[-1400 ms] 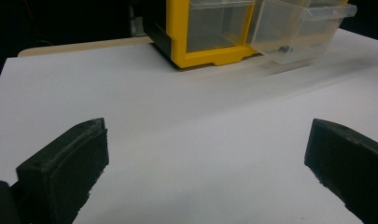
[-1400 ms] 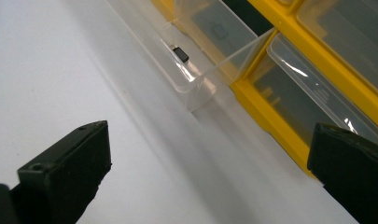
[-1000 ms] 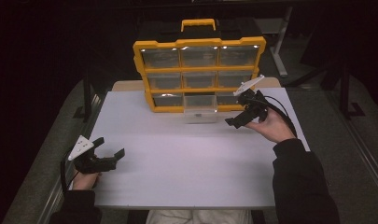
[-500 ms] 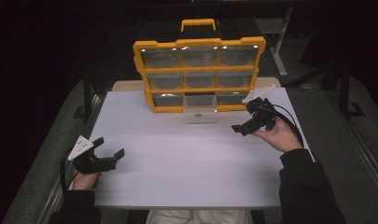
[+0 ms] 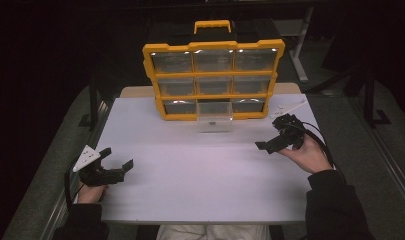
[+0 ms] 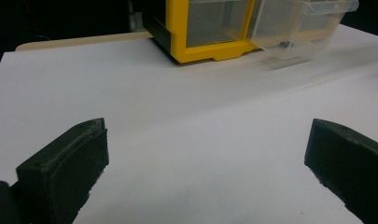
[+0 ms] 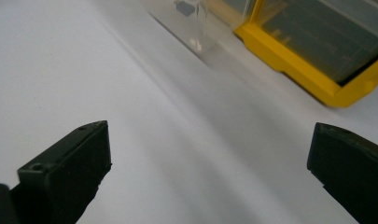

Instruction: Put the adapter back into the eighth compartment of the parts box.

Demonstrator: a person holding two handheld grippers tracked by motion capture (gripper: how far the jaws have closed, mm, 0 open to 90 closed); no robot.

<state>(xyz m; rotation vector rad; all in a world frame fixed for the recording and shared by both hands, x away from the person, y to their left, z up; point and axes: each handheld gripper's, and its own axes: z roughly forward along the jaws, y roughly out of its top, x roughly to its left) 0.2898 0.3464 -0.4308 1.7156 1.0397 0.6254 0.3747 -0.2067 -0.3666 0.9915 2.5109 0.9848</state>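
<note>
The organizer [image 5: 213, 80] is standing at the desk's [image 5: 200, 185] far edge, its bottom-middle drawer [image 5: 215, 116] pulled out, perhaps holding 1 small part. Both grippers, left [image 5: 121, 159] and right [image 5: 270, 138], are hovering with jaws wide, empty.

Bright glaring table [image 5: 205, 170], black surroundings, right gripper view blurred.
</note>
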